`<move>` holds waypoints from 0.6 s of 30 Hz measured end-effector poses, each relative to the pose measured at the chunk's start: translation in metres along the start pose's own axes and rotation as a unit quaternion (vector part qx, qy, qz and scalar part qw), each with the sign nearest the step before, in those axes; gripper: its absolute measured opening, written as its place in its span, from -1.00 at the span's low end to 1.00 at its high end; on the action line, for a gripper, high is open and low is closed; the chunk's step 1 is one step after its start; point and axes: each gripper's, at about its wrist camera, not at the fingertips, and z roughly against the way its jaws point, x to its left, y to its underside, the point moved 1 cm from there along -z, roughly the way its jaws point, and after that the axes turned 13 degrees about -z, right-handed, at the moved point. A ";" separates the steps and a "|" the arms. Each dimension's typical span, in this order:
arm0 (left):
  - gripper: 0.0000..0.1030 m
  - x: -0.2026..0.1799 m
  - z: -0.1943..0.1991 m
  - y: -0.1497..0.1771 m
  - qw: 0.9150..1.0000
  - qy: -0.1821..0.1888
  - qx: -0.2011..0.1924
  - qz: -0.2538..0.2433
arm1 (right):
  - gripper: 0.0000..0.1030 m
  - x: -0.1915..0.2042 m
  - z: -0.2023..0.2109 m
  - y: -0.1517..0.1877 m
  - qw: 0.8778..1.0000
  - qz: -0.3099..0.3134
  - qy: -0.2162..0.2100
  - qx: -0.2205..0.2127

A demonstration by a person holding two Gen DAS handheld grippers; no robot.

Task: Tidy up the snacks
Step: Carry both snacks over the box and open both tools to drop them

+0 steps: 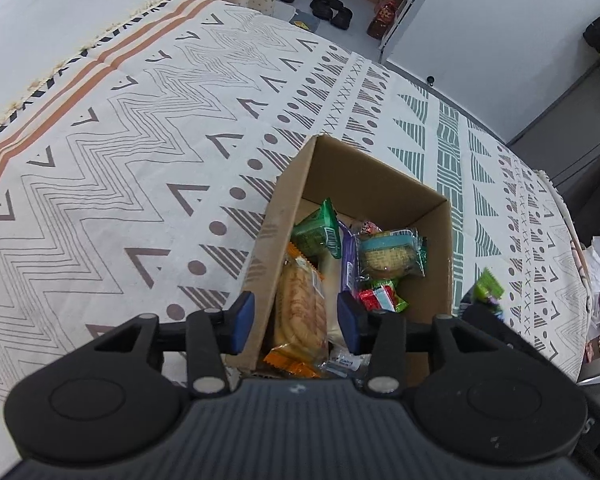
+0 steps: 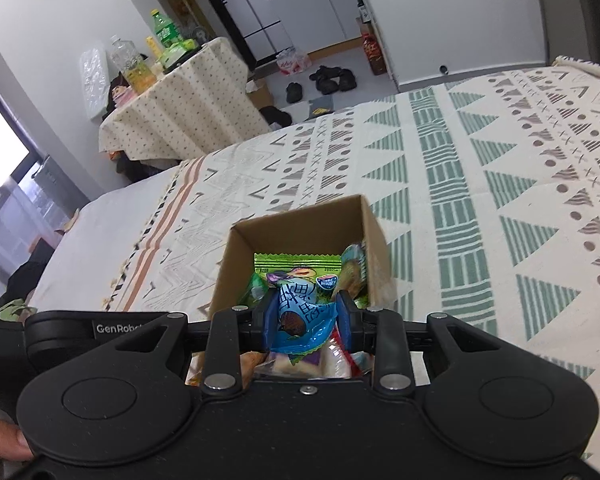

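Observation:
A cardboard box (image 1: 380,178) stands open on the patterned tablecloth (image 1: 120,140). Inside lie an orange biscuit pack (image 1: 300,308), a green pack (image 1: 316,232), a purple bar (image 1: 348,264), a round biscuit in a teal wrapper (image 1: 388,256) and a red-green sweet (image 1: 380,298). My left gripper (image 1: 296,322) hangs over the box's near left corner, open. Its left pad is outside the wall, its right pad inside, and the biscuit pack lies loose between them. My right gripper (image 2: 306,316) is shut on a blue and green snack packet (image 2: 300,312) above the box (image 2: 292,232).
The cloth (image 2: 500,200) spreads wide around the box. Beyond the table edge stand a small covered table with bottles (image 2: 172,92), dark shoes on the floor (image 2: 332,78) and white cabinets (image 2: 320,12). A person's hand (image 2: 0,444) grips the right tool.

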 end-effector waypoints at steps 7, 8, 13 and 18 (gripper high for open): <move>0.21 -0.001 0.017 0.004 1.000 -0.002 -0.005 -0.002 | -0.12 -0.001 0.015 -0.002 1.000 -0.009 0.003 -0.005; 0.34 -0.001 0.020 0.005 1.000 -0.003 -0.008 -0.002 | -0.12 -0.003 0.019 -0.003 1.000 -0.012 0.006 -0.007; 0.58 -0.006 0.035 0.008 1.000 -0.008 -0.015 -0.002 | -0.12 -0.010 0.037 -0.007 1.000 -0.015 0.012 -0.020; 0.60 -0.017 0.050 0.015 0.999 -0.009 -0.023 -0.025 | -0.06 -0.016 0.057 -0.008 0.999 -0.015 0.014 -0.026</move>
